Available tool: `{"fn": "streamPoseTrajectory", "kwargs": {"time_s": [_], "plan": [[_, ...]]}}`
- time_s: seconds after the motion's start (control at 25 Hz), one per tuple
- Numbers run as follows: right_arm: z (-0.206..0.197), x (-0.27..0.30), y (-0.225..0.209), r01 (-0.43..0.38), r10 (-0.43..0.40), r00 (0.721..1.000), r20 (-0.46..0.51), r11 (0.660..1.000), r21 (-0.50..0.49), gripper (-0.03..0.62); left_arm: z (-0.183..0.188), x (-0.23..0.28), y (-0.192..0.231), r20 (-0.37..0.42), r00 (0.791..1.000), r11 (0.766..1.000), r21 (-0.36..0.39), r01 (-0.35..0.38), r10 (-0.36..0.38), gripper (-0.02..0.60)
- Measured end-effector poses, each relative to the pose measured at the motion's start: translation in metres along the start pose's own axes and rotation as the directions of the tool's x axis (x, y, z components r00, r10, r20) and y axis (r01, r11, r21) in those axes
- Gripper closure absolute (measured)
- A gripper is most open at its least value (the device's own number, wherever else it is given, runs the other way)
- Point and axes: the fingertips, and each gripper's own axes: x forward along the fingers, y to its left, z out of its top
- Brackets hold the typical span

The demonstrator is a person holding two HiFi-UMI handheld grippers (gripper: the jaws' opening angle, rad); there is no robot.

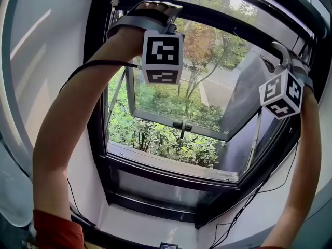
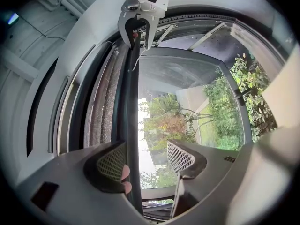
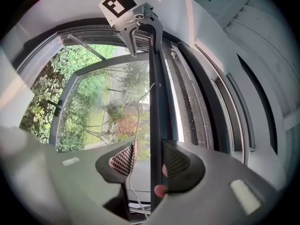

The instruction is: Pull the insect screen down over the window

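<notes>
Left gripper (image 2: pixel 146 159) and right gripper (image 3: pixel 149 161): jaws apart, nothing clamped. The insect screen's pull bar (image 2: pixel 129 102) runs between each pair, against one pad only. Bar sits near the top of the window frame (image 1: pixel 98 113).

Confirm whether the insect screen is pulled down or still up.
Up, or barely started. Its pull bar sits high at the top of the window frame, and the bushes below show with no mesh over them.

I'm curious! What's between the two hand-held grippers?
The screen bar runs from the left hand-held gripper to the right hand-held gripper; both gripper views show it.
</notes>
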Motion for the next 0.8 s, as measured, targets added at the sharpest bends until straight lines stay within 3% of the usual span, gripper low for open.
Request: {"fn": "streamPoseTrajectory", "kwargs": {"time_s": [0.8], "plan": [[0.002,-0.023,0.048,-0.093,0.093,0.996,0.013,0.995,-0.019,0.447,0.003,-0.026,-0.046,0.024,0.996,0.997,0.0,0.081,-0.081,0.313]]}}
